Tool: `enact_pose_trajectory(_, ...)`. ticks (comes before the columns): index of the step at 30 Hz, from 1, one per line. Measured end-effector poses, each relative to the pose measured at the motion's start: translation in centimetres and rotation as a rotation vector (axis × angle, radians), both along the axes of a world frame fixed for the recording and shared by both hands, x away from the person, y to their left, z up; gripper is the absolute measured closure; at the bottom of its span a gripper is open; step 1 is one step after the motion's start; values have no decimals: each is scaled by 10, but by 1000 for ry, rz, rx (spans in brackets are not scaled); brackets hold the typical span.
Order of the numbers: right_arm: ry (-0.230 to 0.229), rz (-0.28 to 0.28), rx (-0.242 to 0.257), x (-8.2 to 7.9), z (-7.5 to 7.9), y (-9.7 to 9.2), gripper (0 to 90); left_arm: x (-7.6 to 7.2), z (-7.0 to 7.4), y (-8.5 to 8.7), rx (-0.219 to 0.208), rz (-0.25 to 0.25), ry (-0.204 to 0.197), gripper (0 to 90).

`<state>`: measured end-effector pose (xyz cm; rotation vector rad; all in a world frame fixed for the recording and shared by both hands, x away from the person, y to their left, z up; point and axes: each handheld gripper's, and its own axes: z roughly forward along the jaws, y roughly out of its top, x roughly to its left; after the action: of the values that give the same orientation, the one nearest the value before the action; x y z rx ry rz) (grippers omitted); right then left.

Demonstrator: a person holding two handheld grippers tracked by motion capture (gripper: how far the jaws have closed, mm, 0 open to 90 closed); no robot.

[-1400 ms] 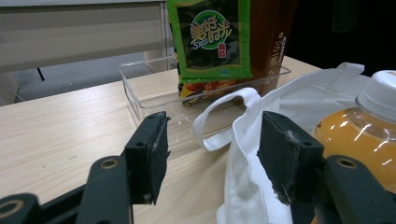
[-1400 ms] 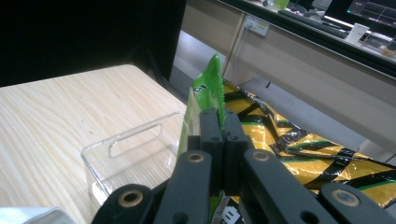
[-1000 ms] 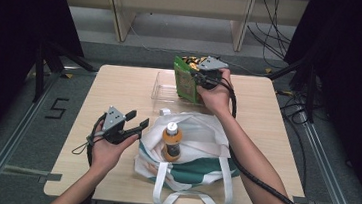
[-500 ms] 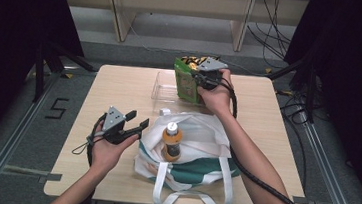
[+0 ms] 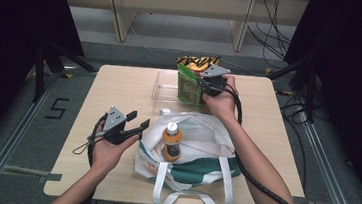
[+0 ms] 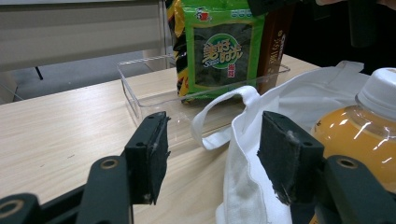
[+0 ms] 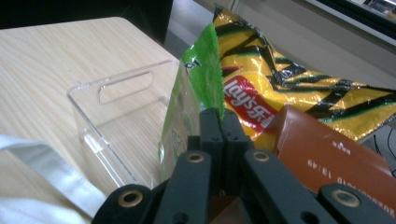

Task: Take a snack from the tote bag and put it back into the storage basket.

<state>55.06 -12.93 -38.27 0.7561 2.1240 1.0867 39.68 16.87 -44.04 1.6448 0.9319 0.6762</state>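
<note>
While the right gripper (image 5: 202, 80) sits at the far side of the desk (image 5: 120, 86), its jaws are pressed fully together on the top edge of a green seaweed snack pack (image 5: 188, 85), which stands upright in the right end of a clear plastic tray (image 5: 163, 85). In the right gripper view the jaws (image 7: 218, 140) pinch the pack's crimped green seal (image 7: 205, 60), with a yellow and black chip bag (image 7: 280, 79) just behind it and a brown packet (image 7: 327, 158) beside it on the right. The tray's bare left part, with its cut-out handle (image 7: 123, 86), shows empty wood beneath.

Nearer on the desk, the left gripper (image 5: 134, 123) hovers just left of a white tote bag with a green band (image 5: 204, 154). Its jaws stand wide apart and hold nothing. In the left gripper view the bag's white rim and a loop of strap (image 6: 224, 116) lie between the two pads (image 6: 152, 154), closer to the right-hand pad, though neither pad presses on the cloth.

An orange juice bottle with a white cap (image 5: 171, 140) stands upright inside the bag's mouth, just right of the left gripper. The bag's two white handles (image 5: 195, 194) trail toward the near edge of the desk. A small white object (image 5: 164, 112) lies on the desk between the tray and the bag.
</note>
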Motion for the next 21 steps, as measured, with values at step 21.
enact_pose_trajectory(21, 62, -23, -87, -4, -21, -7, 900, 1, 0, 0, 4, -8, -6, 419)
